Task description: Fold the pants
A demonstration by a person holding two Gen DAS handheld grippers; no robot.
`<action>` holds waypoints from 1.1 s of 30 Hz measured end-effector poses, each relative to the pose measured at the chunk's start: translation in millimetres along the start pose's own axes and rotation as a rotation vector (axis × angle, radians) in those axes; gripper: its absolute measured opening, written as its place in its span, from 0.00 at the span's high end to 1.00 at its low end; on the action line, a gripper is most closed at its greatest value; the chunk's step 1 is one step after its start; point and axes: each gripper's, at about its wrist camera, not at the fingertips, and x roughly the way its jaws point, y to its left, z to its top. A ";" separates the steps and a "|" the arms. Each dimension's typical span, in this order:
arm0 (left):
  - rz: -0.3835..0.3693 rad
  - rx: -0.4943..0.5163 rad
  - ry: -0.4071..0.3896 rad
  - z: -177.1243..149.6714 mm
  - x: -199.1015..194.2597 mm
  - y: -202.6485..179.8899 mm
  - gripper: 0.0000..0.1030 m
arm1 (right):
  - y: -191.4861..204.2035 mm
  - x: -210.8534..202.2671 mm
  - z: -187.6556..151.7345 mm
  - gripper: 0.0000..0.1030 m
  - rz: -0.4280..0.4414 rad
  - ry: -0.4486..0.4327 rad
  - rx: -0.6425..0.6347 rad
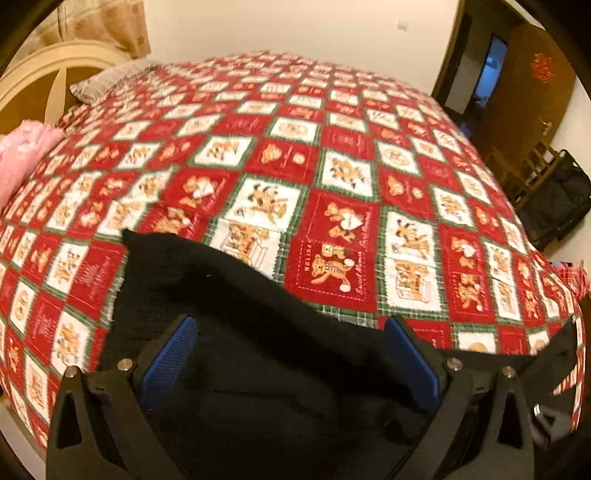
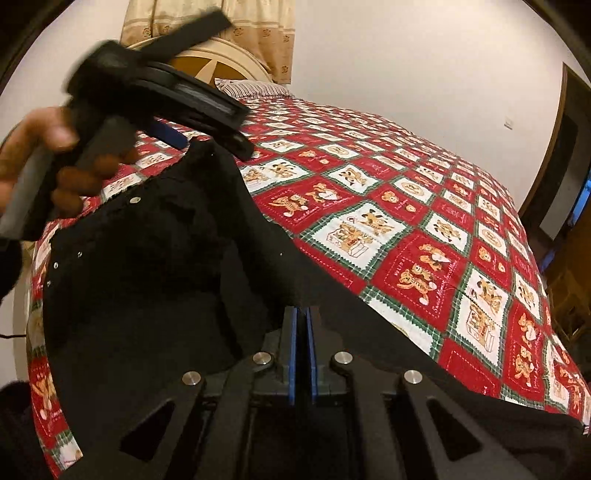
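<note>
Left tongs (image 1: 291,354) gape wide; right tongs (image 2: 303,317) pinch black pants (image 2: 155,258), folds indistinct.

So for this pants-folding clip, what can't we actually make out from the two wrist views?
- Pants: legs and hems cut off by the bottom edge in both views; fold state unclear.
- Left gripper, right wrist view: motion-blurred; fingertips partly hidden by the pants.
- Right gripper: fabric between its closed pads not clearly visible.
- Bedspread lettering: too small, blurred.

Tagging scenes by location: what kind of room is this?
Most likely a home bedroom: a big bed under a red patchwork bedspread, a headboard with a pillow, and curtains behind. Black pants lie on it.
</note>
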 end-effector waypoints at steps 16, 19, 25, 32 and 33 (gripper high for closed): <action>-0.146 -0.171 -0.027 -15.7 2.0 28.5 0.89 | -8.3 -38.5 6.7 1.00 0.000 -0.058 0.068; -0.177 -0.154 -0.084 -28.7 -27.5 28.9 0.89 | -5.6 -59.8 5.6 1.00 0.016 -0.083 0.079; -0.179 -0.105 -0.181 -64.0 -76.3 25.8 0.89 | -9.8 -91.2 -14.0 1.00 0.074 -0.130 0.200; -0.196 -0.103 -0.257 -87.6 -106.1 25.4 0.89 | -60.4 -88.0 -62.3 0.98 0.336 -0.098 0.699; -0.186 -0.092 -0.263 -90.2 -107.9 24.4 0.89 | -63.9 -83.9 -68.2 0.97 0.363 -0.070 0.745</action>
